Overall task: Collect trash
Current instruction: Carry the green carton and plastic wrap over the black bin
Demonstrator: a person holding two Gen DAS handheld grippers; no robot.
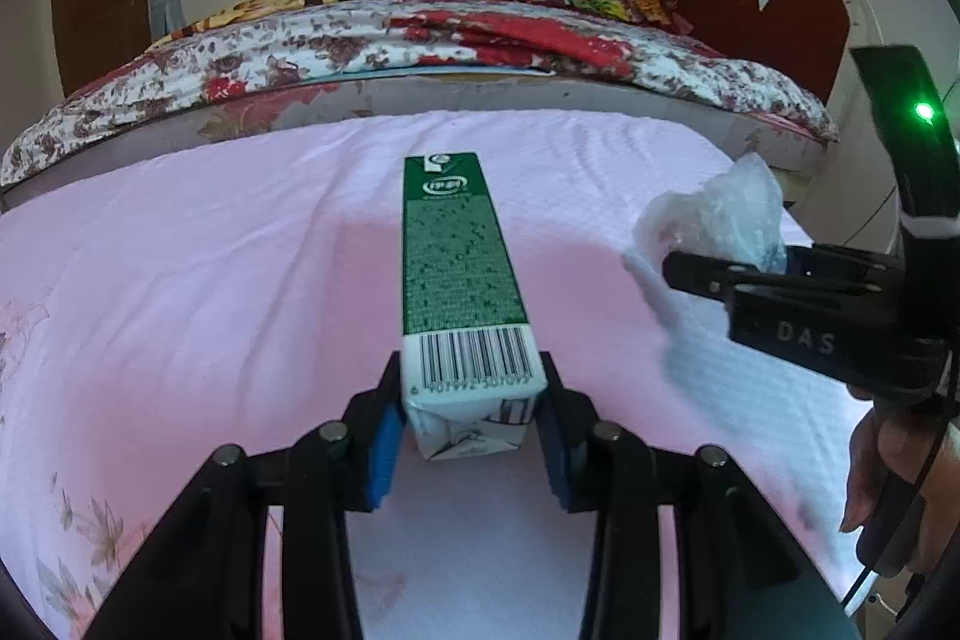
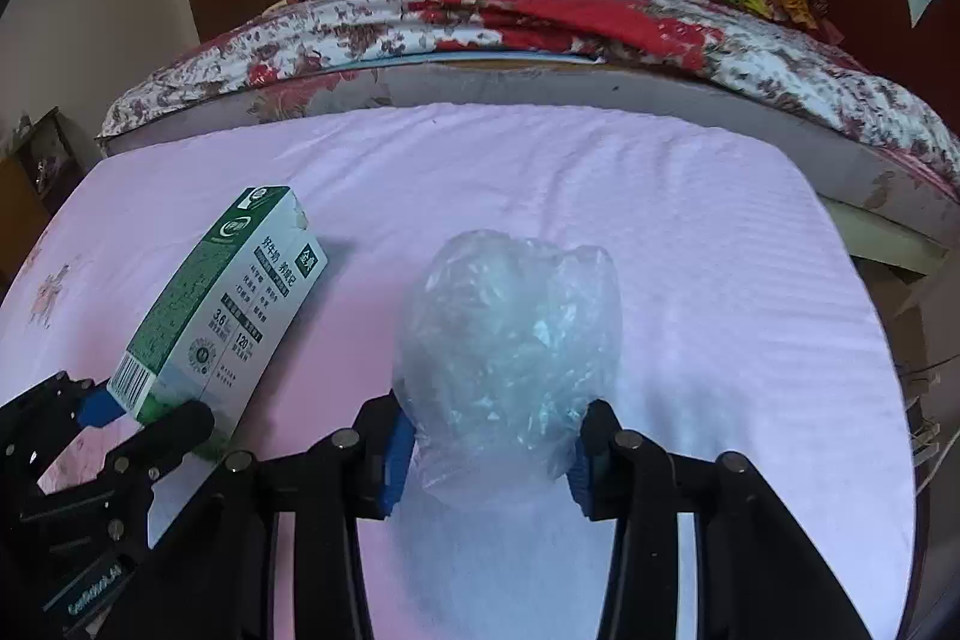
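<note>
Over a pink striped sheet [image 2: 600,196], the left gripper [image 1: 474,424] clamps a green-and-white milk carton [image 1: 459,268] while, at three o'clock, the right gripper [image 2: 492,439] pinches a crumpled clear plastic bag [image 2: 510,334], a floral quilt-covered bed [image 1: 420,40] at twelve.

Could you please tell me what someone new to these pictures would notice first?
First, the green-and-white milk carton, clamped at its barcode end by the left gripper above the pink bedsheet. Next, the crumpled clear plastic bag, pinched in the right gripper just right of the carton. Behind both lies a floral quilt.
</note>
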